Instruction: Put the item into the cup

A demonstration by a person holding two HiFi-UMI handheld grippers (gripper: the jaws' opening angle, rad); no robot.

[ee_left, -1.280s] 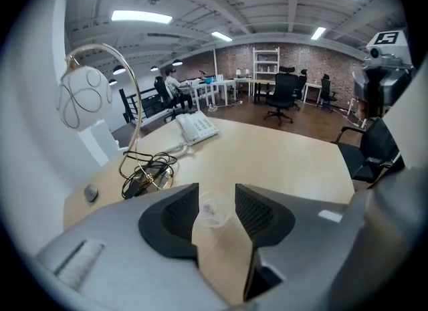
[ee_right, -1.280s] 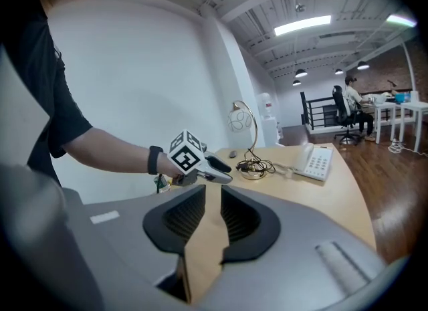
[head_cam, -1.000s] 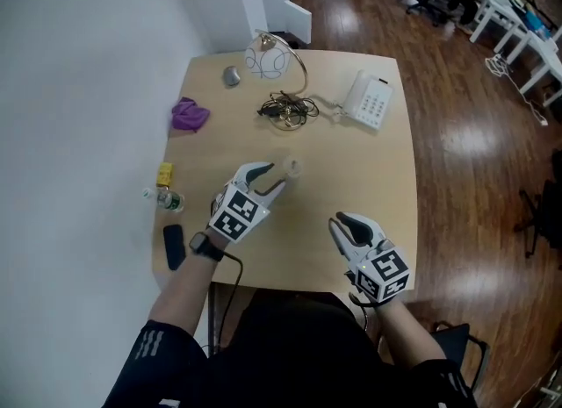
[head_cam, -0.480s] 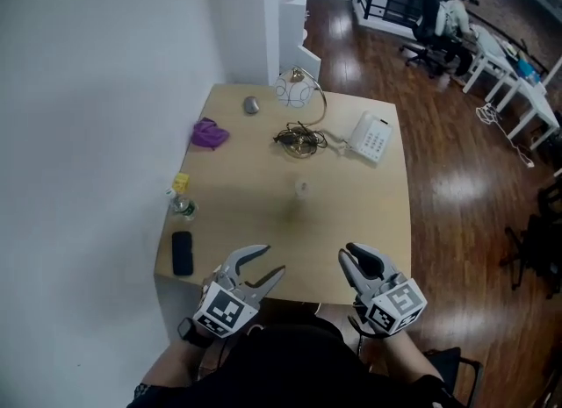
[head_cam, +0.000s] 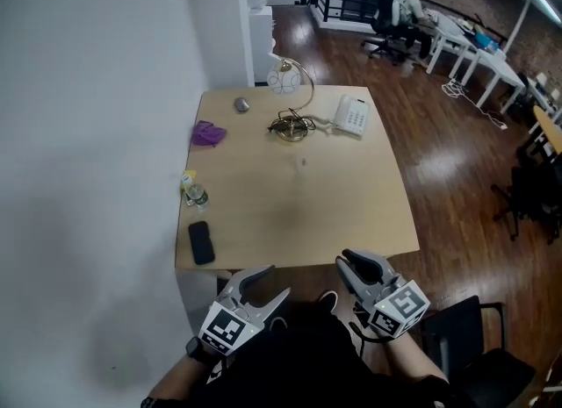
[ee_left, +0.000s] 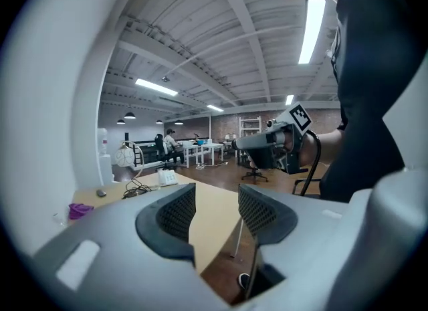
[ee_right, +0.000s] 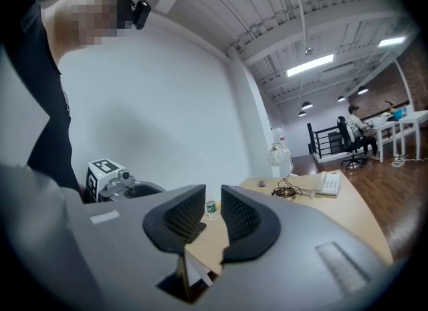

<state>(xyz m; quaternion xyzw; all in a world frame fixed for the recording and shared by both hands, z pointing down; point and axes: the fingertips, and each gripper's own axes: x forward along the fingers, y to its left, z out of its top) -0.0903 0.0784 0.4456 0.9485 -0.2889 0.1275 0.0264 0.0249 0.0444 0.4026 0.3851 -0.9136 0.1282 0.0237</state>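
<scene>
Two grippers hang well back from the lamp (head_cam: 283, 80), past the table (head_cam: 369, 213) edge: left gripper (head_cam: 270, 282) and right gripper (head_cam: 344, 268) both have fingers apart, nothing between. The small clear cup (head_cam: 303, 162) stands near the lamp; the item is too small to see. The cup is probably light and tips easily, so hold its side wall gently.

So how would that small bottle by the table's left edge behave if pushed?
The bottle stands upright and looks narrow, so a high push would probably tip it. It looks like clear plastic, so it is likely light. Being round, it may then roll off the nearby edge of the table.
</scene>
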